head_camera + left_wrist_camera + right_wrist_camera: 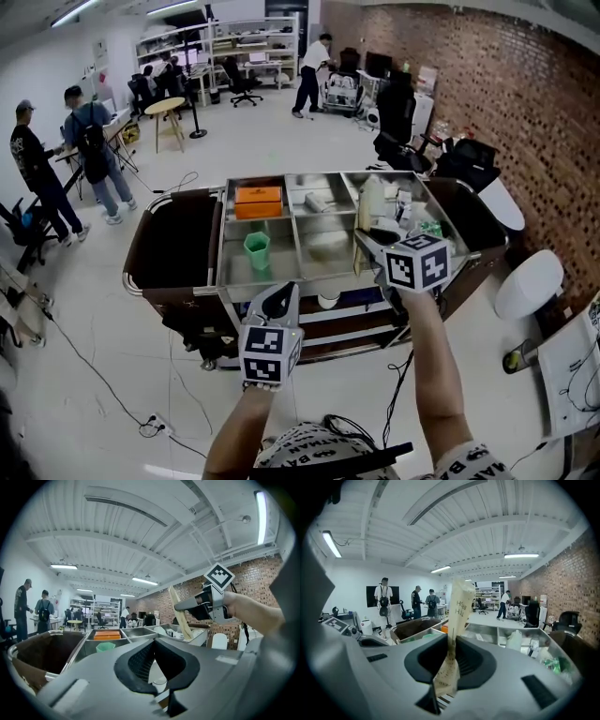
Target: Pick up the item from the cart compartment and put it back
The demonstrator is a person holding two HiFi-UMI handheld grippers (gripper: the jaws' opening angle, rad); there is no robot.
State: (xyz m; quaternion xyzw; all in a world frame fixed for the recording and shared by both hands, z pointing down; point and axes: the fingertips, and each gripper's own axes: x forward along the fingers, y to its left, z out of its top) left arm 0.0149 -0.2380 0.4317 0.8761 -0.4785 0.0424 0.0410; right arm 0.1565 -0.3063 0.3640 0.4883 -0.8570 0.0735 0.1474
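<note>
- While the right gripper (451, 660) is clenched on a slim cream packet (457, 616), the picking-up half of the task looks done and the putting-back half is what remains.
- The packet stands nearly upright between the jaws, pinched near its lower end, with most of its length sticking up free above them.
- From the head view the packet (357, 253) hangs in the air at the front edge of the cart (225, 281), about where the middle compartment (323, 239) meets the crowded right-hand compartment (433, 208). It touches nothing but the jaws.
- Which of the two bins it belongs in I cannot say for certain, since the gripper covers the spot. The right-hand one, with its bottles and packets, seems the likelier.
- The left gripper (157, 667) is released, with its jaws slightly apart and nothing between them. It waits low in front of the cart, near the bin holding the green cup (257, 249), and plays no part in this step.
- Next, I judge, the right gripper needs to carry the packet down over its compartment and clear the steel divider. It should let go only once the lower end rests on the bin floor or on the other items.
- With so much of the packet standing free, it could tip or catch a bottle on the way in, so a slow, near-vertical descent would suit.
</note>
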